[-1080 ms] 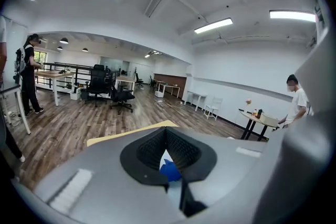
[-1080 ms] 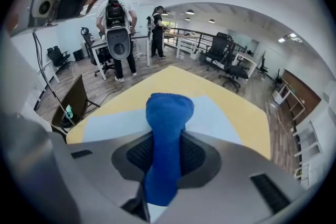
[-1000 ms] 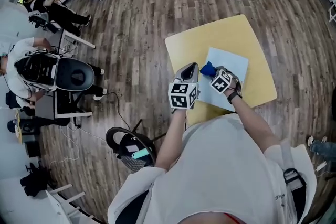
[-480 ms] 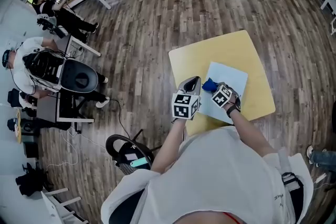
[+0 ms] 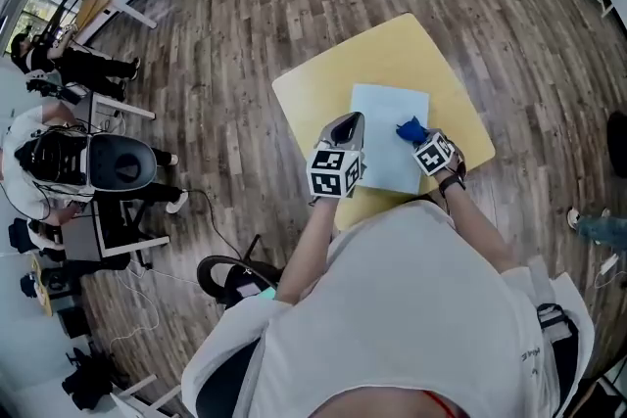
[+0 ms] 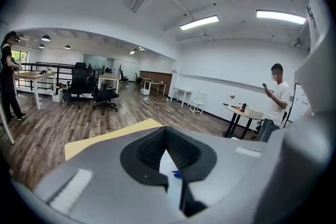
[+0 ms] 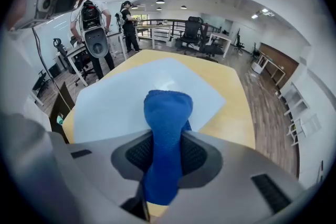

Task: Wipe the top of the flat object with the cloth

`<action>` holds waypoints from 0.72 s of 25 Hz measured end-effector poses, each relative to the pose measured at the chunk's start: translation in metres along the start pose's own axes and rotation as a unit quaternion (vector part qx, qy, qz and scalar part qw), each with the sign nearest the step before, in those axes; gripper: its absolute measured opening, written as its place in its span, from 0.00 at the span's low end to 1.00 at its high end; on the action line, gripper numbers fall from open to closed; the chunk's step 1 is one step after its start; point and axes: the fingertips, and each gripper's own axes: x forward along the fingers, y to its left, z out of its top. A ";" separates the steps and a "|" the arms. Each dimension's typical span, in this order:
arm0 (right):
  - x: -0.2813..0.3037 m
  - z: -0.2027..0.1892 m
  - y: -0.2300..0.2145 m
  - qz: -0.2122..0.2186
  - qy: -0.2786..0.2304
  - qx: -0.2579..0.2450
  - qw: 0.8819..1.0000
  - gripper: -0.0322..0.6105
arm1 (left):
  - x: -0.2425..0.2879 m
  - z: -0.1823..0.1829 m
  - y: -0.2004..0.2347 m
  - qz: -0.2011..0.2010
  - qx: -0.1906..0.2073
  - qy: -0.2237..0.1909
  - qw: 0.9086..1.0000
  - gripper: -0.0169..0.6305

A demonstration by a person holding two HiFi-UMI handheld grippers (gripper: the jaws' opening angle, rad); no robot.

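Now, R tool [image 5: 421, 140] clenched on cloth [image 5: 411, 128] at sheet's [image 5: 382, 127] 3 o'clock edge, on desk [image 5: 313, 98]. Unwiped sheet lies toward 9, long axis 12–6. L tool [image 5: 345, 127] closed on nothing, by 9 o'clock edge.

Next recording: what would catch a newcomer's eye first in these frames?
The bright blue cloth stands out, pinched in the jaws of the right gripper and held over the right side of a pale blue flat sheet. That sheet lies on a yellow table amid wood flooring. The left gripper, jaws together and empty, sits by the sheet's left edge.
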 end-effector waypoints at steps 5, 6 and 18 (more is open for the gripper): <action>-0.005 -0.011 -0.003 0.001 -0.004 0.009 1.000 0.22 | 0.006 -0.007 -0.014 -0.009 0.001 0.009 1.000 0.04; -0.005 -0.010 -0.003 0.000 0.002 0.000 1.000 0.21 | 0.007 -0.008 -0.015 -0.007 -0.001 0.009 1.000 0.04; 0.013 0.092 0.084 0.093 -0.052 -0.115 0.988 0.21 | -0.031 -0.021 0.022 0.085 -0.033 0.000 0.996 0.03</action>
